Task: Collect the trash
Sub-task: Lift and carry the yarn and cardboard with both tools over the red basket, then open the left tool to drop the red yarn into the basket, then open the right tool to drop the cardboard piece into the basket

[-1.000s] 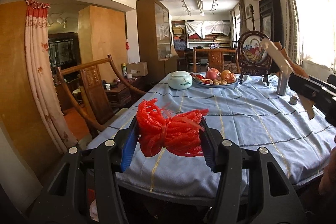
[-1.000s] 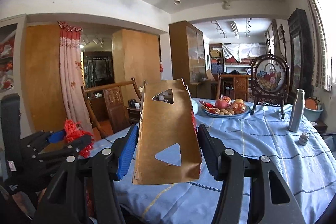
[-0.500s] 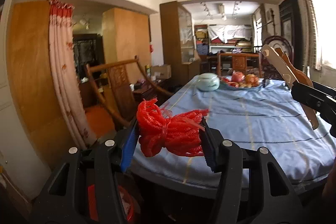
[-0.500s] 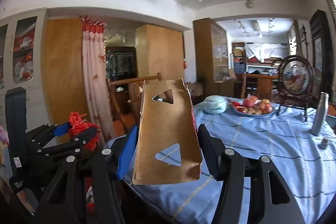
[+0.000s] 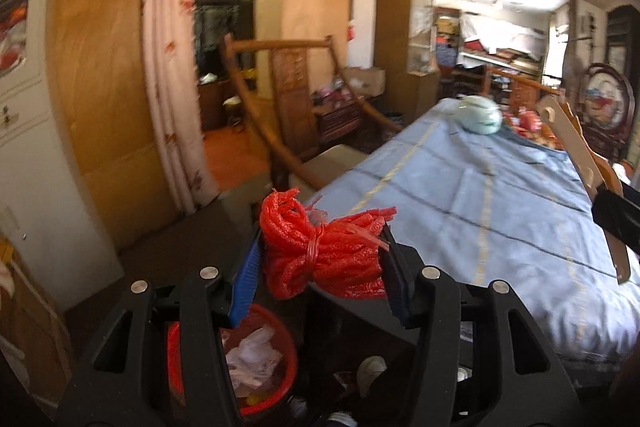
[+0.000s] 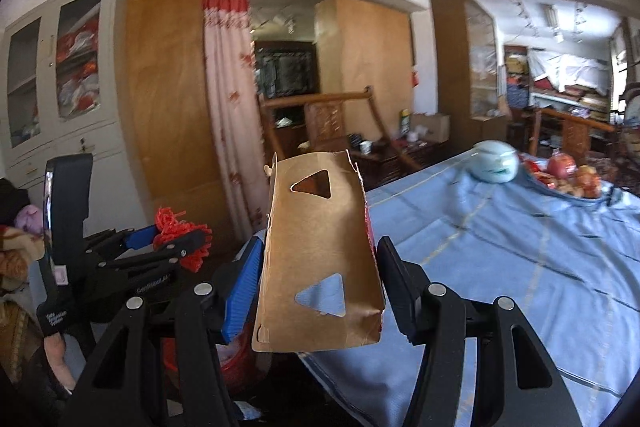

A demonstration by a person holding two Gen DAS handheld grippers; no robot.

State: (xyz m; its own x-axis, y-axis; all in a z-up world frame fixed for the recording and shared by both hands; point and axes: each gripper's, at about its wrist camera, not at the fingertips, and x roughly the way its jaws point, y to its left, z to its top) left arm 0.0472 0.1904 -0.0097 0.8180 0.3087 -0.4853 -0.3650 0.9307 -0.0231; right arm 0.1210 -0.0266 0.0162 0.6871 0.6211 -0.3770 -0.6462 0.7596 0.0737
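Both hands have swung off the table and tipped down, and now a red bin (image 5: pixel 276 359) with crumpled paper inside shows at six o'clock beneath the left gripper (image 5: pixel 320 259). That gripper is clamped on a red foam net bundle (image 5: pixel 320 251), which hangs just above and beyond the bin's rim. The right gripper (image 6: pixel 316 267) pinches a torn cardboard carton (image 6: pixel 320 251) upright between its pads, with the bin's edge barely visible below at seven o'clock. Looks like the drop is close. Farther out, the blue tablecloth (image 5: pixel 460 211) fills three o'clock. A wooden chair (image 5: pixel 292 95) stands at twelve, the curtain (image 5: pixel 172 87) at ten.
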